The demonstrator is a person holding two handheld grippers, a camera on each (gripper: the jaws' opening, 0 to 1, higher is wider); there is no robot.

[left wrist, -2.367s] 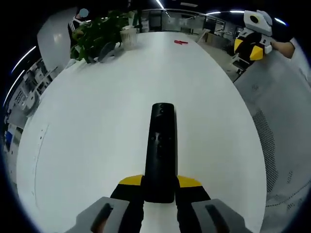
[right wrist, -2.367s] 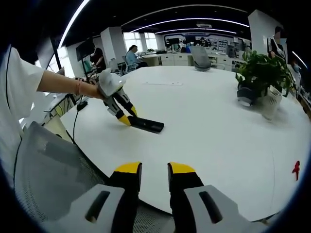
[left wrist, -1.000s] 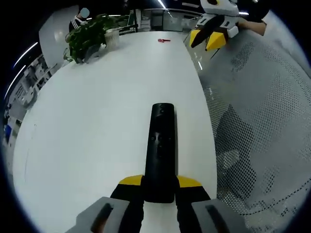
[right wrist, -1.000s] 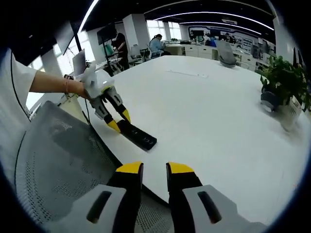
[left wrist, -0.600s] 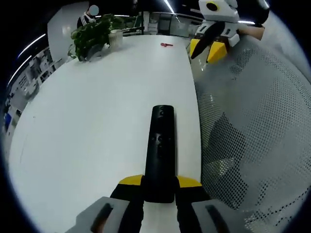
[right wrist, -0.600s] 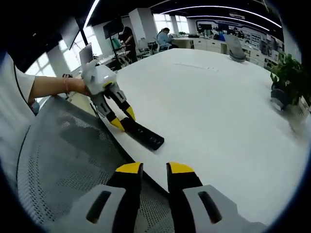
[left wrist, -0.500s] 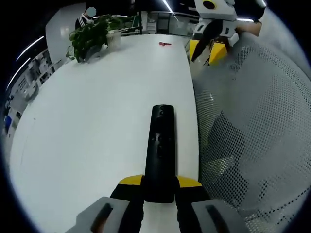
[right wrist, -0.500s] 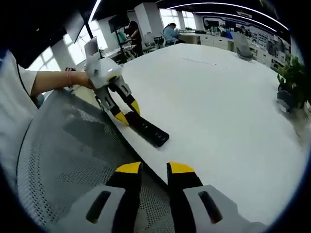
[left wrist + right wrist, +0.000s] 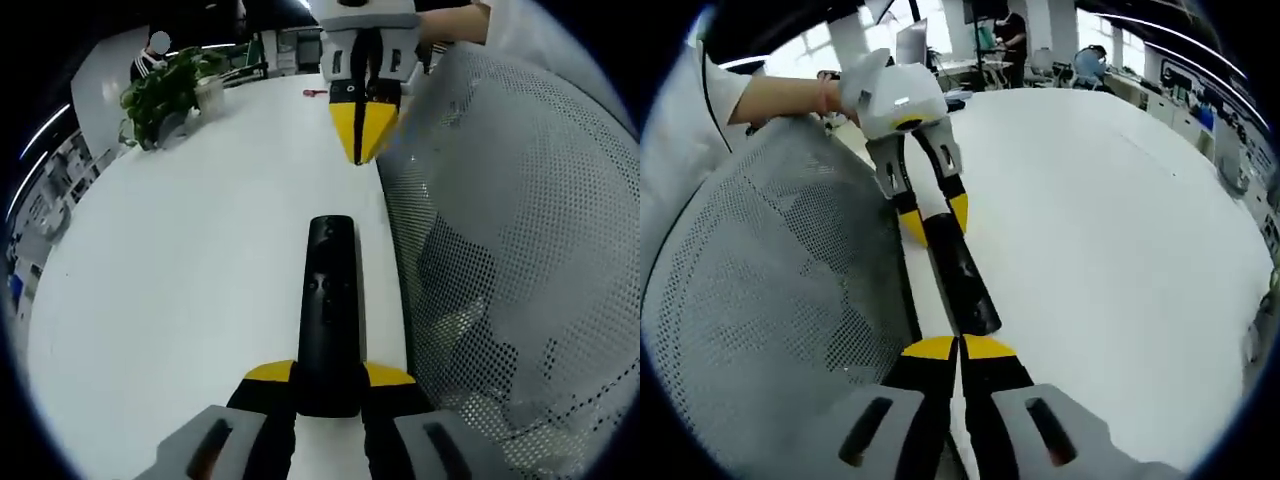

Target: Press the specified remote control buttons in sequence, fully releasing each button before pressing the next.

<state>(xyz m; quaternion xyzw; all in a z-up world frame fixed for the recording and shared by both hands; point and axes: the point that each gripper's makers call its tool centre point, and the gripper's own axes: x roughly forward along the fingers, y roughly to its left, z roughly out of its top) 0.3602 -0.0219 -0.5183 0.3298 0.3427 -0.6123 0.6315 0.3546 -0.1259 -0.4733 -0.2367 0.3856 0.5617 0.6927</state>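
**Remote held at table edge, right gripper closed above its far end**

The remote is seen in the left gripper view as a long black bar running straight up from between the two yellow-tipped jaws of the left gripper. Its near end is clamped between those jaws; small buttons are visible on its upper face, but no markings can be read. The remote lies over the white table, close to the table's edge, with the mesh back of a chair just beside it.

The right gripper is seen at the top of the same view, pointing down toward the remote's far end. Its yellow tips are pressed together with nothing between them. Whether the tips touch the remote cannot be told from this view; a gap of table is visible between them.

In the right gripper view the right gripper is again seen with its jaws closed together, its tips just at the near end of the remote. The left gripper is seen gripping the opposite end, held by a hand.

A potted plant and a small red item are noted at the far side of the table, well apart from the remote.
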